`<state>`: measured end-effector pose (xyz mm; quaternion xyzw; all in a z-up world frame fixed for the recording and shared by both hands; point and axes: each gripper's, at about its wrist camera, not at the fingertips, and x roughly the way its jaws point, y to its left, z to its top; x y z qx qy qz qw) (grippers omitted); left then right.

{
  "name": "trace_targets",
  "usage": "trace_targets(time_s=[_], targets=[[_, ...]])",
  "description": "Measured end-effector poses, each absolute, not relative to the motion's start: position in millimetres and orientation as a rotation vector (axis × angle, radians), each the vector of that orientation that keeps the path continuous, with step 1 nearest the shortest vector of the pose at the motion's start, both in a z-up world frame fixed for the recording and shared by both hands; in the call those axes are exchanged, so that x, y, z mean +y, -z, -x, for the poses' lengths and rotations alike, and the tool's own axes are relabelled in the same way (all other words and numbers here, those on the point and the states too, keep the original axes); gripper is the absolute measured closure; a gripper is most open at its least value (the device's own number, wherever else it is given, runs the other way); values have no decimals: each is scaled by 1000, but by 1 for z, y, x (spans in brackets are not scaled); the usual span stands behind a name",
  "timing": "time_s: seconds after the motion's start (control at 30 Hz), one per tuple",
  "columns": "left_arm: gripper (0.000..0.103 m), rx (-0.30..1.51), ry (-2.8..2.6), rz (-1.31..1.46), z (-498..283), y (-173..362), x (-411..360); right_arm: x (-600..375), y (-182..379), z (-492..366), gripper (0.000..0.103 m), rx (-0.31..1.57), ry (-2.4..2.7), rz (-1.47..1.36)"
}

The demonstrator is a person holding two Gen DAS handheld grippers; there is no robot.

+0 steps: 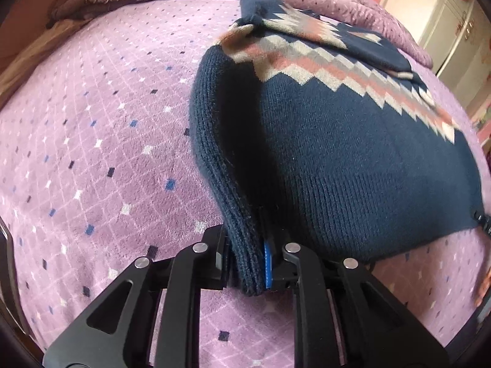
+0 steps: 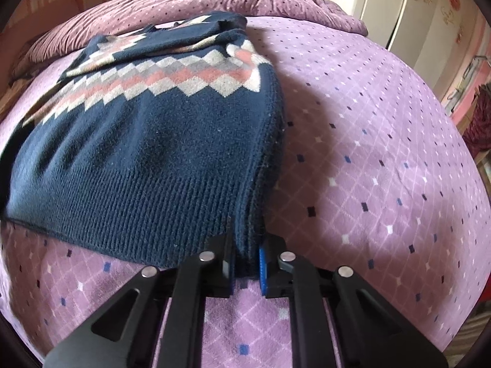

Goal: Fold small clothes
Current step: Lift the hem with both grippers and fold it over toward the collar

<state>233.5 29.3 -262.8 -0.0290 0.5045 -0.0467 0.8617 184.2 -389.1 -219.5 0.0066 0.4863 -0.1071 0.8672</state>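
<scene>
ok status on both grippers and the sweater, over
Left gripper shut on sweater hem corner. Right gripper shut on the other corner. Sweater part lifted off bedspread. Nothing in the way.

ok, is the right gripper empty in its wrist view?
No, the right gripper is shut on the ribbed hem corner of the navy sweater.

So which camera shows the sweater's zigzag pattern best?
The right wrist view: the sweater shows its zigzag band nearly whole and sharp. In the left wrist view the sweater shows that band slanting off toward the edge, partly blurred.
</scene>
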Motion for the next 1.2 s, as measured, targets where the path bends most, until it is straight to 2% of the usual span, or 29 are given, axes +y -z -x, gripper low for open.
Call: trace_targets(time_s=[0.43,0.53,0.87,1.2], targets=[[89,1118,113,107,-246,256,34,-392,217,-187,95,997,193,2],[94,1103,133,91,-246,250,38,-393,210,-184,95,958,190,11],[94,943,157,56,-266,203,34,-393,173,-197,95,845,147,37],[94,833,141,30,-309,184,15,-383,145,-244,95,752,131,90]])
